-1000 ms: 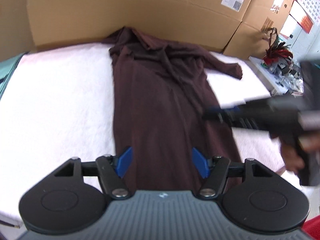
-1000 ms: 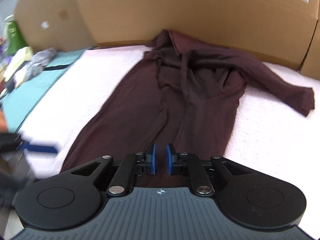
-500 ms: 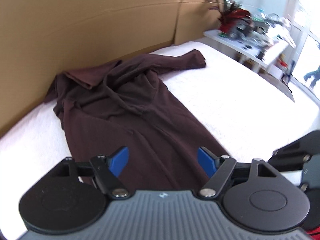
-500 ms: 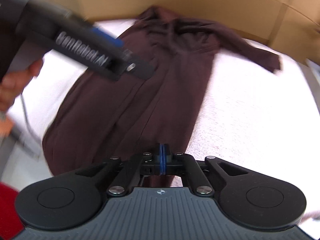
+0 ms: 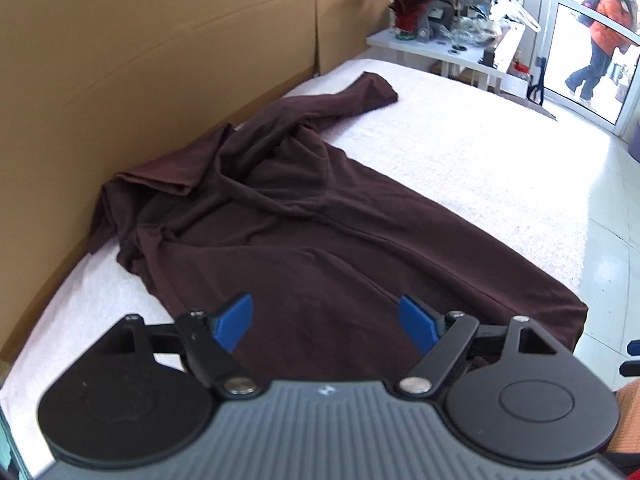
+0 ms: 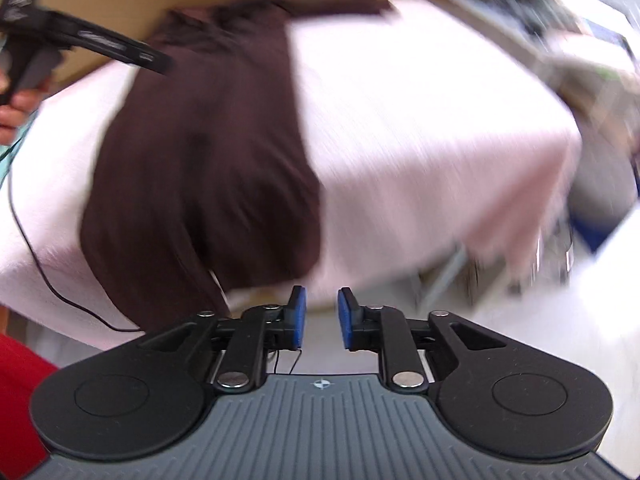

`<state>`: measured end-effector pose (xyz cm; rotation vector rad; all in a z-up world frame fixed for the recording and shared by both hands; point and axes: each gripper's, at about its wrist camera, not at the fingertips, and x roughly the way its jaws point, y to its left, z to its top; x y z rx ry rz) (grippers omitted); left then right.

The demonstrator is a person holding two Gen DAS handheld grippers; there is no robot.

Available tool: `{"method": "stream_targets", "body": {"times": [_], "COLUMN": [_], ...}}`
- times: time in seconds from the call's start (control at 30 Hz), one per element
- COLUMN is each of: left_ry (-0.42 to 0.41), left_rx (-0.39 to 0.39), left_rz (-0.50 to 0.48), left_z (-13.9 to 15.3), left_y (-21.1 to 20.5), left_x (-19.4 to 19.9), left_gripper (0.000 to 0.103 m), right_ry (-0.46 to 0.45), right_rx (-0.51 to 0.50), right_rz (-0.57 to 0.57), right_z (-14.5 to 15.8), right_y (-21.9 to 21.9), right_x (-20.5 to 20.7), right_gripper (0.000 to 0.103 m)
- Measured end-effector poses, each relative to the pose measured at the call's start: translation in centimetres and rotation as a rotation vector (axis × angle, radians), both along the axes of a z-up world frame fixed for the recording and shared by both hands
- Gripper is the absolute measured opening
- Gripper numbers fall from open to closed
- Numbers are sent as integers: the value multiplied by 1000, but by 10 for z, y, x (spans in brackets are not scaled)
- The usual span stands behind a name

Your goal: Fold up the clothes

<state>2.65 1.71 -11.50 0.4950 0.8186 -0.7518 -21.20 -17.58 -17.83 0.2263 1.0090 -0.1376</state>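
A dark brown long-sleeved garment (image 5: 304,216) lies lengthwise on the white table cover (image 5: 480,152), collar bunched near the cardboard, one sleeve reaching toward the far end. My left gripper (image 5: 326,322) hovers over the garment's near part, open wide, nothing between its blue pads. In the blurred right wrist view the same garment (image 6: 200,152) hangs a little over the table's front edge. My right gripper (image 6: 319,316) is off that edge by the hem; its jaws are opening, with a small gap and nothing between them. The left gripper's body (image 6: 100,40) shows at upper left, held by a hand.
Tall cardboard sheets (image 5: 160,60) wall the far side of the table. A white side table (image 5: 448,44) with a red-leaved plant and clutter stands beyond the far end. A person (image 5: 604,28) walks past glass doors. A black cable (image 6: 52,280) hangs over the front edge.
Both views have rolled and swung, so the garment now lies diagonally. The right gripper has slid past the hem to the table's front edge; it closed fully, then parted again. The left jaws widened.
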Motion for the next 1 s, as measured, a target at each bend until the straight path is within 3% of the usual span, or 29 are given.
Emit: {"method": "stream_targets", "body": {"times": [0.1, 0.13, 0.17, 0.33, 0.6, 0.67, 1.0], "left_ry": [31, 36, 35, 41, 57, 56, 78], "left_rx": [10, 17, 26, 28, 24, 25, 47], "left_rz": [-14, -22, -27, -44, -32, -24, -9], "left_z": [-7, -10, -11, -12, -14, -14, -23], "left_y": [-8, -12, -15, -23, -11, -6, 6], "left_x": [3, 3, 2, -3, -15, -17, -24], "left_gripper": [83, 83, 83, 86, 89, 89, 92], "right_ry": [0, -6, -10, -16, -40, -69, -183], "right_rx": [43, 59, 82, 190, 228, 228, 302], "right_rz": [-21, -7, 4, 15, 11, 9, -2], "right_z": [-11, -13, -17, -41, -69, -72, -71], "right_y": [2, 5, 8, 17, 20, 17, 0], "right_x": [0, 2, 4, 17, 42, 45, 43], "right_gripper": [30, 43, 49, 48, 44, 35, 32]}}
